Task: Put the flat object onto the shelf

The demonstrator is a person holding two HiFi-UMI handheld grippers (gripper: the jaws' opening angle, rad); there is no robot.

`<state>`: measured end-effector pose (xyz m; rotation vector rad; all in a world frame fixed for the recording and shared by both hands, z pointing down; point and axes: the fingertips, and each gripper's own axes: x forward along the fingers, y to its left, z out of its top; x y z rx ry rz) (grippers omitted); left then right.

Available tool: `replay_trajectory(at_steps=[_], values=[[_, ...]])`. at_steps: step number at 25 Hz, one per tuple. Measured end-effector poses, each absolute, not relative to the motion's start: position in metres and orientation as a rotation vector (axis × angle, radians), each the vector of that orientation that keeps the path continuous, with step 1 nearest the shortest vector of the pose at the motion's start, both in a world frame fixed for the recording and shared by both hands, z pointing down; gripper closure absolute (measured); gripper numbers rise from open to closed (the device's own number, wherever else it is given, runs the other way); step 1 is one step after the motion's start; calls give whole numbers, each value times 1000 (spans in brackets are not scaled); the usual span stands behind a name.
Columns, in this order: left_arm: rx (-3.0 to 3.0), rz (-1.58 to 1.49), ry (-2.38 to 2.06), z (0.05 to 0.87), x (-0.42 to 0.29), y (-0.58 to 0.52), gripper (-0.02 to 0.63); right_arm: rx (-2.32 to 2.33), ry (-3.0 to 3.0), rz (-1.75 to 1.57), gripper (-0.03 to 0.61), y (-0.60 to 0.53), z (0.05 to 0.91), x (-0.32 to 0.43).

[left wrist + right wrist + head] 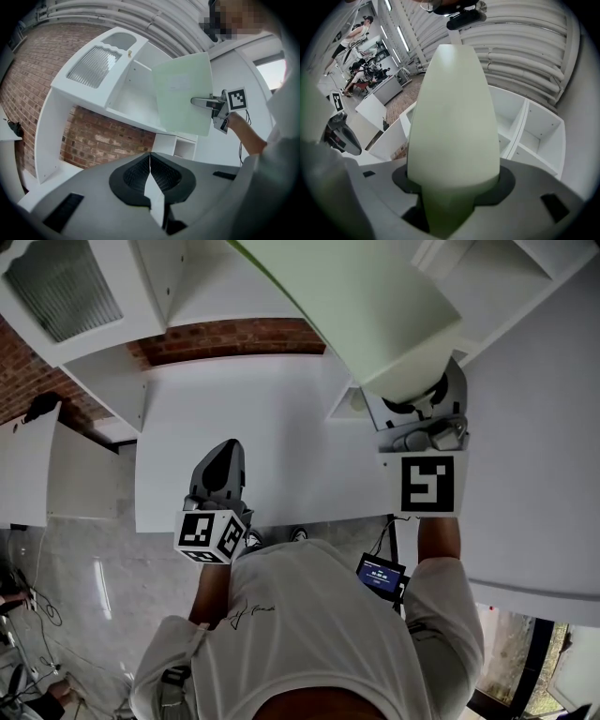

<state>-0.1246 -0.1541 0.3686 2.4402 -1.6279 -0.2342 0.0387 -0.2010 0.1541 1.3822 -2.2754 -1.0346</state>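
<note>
A pale green flat board [361,306] is held upright, with my right gripper [424,407] shut on its lower edge. In the right gripper view the board [452,117] fills the middle and hides the jaws. The left gripper view shows the board [183,93] in front of the white shelf unit [133,101], with the right gripper [210,102] clamped on its right edge. The shelf's empty compartments [534,133] lie behind the board. My left gripper [223,448] hovers low over the white table [272,437], its jaws pressed together on nothing [150,161].
A brick wall [101,136] runs behind the shelf unit. The unit has a ribbed glass panel [93,64] on top. A second white table [47,470] stands at the left. Several people [358,70] are at desks far off. A small screen [380,575] hangs at my waist.
</note>
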Motion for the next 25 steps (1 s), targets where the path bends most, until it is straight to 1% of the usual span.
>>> replay_trajectory(at_steps=[11,18,25], values=[[2426,-231,-1633,372,-129,-149,598,1329,-2151,-1101,305,-203,169,27],[2446,-241,-1631,369,-127,-149,598,1237,-2045,-1215,305,-205,183,6],[2429,-222,-1643,374,-131,-151,598,1201,-1946,-1267,305,-212,196,0]])
